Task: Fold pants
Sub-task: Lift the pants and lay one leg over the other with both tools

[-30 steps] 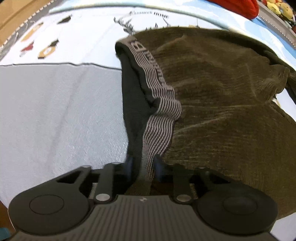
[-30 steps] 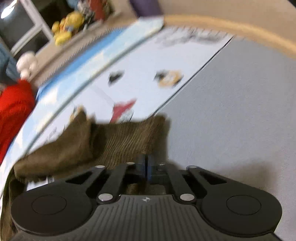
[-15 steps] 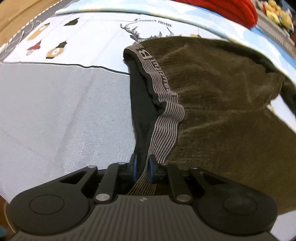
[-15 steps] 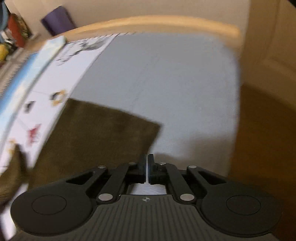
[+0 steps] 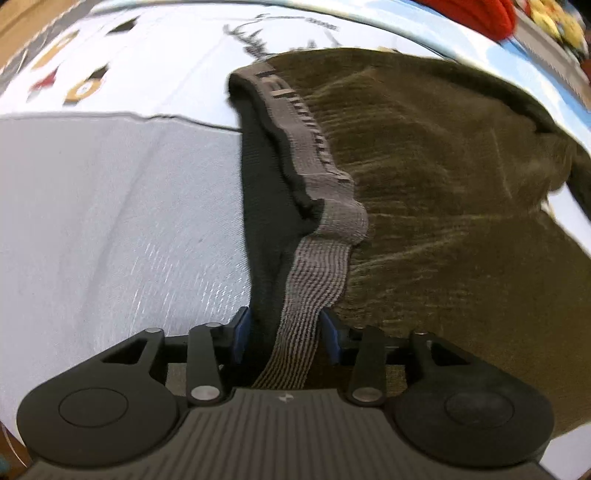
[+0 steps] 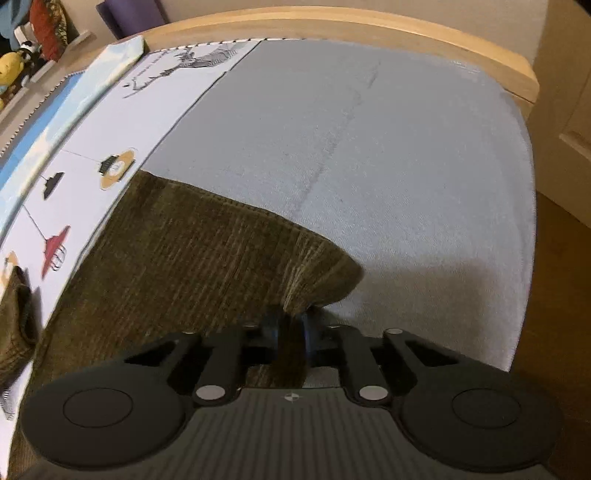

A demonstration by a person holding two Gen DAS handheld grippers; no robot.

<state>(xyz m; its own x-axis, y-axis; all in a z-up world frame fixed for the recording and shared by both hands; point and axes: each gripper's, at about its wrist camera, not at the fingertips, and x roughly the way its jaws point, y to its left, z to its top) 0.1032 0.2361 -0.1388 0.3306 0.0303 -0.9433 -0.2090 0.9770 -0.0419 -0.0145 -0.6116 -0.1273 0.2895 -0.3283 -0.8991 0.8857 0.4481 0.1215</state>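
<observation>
Olive-brown corduroy pants [image 5: 424,177] lie on a bed, with a grey striped waistband [image 5: 314,258] and black lining facing me. In the left wrist view my left gripper [image 5: 286,332] has its jaws apart, with the waistband lying between the blue-padded fingers. In the right wrist view a pant leg [image 6: 192,258] lies flat on the grey sheet [image 6: 388,155]. My right gripper [image 6: 291,332] has its jaws slightly parted around the leg's hem corner.
A white printed blanket [image 5: 147,59] covers the far part of the bed and also shows in the right wrist view [image 6: 92,140]. A wooden bed frame [image 6: 369,33] rims the mattress, with floor to the right. A red cloth [image 5: 476,14] and toys lie beyond.
My left gripper's jaws have opened from shut on the waistband. My right gripper swung over the grey sheet, laid the leg down, and its jaws have parted a little.
</observation>
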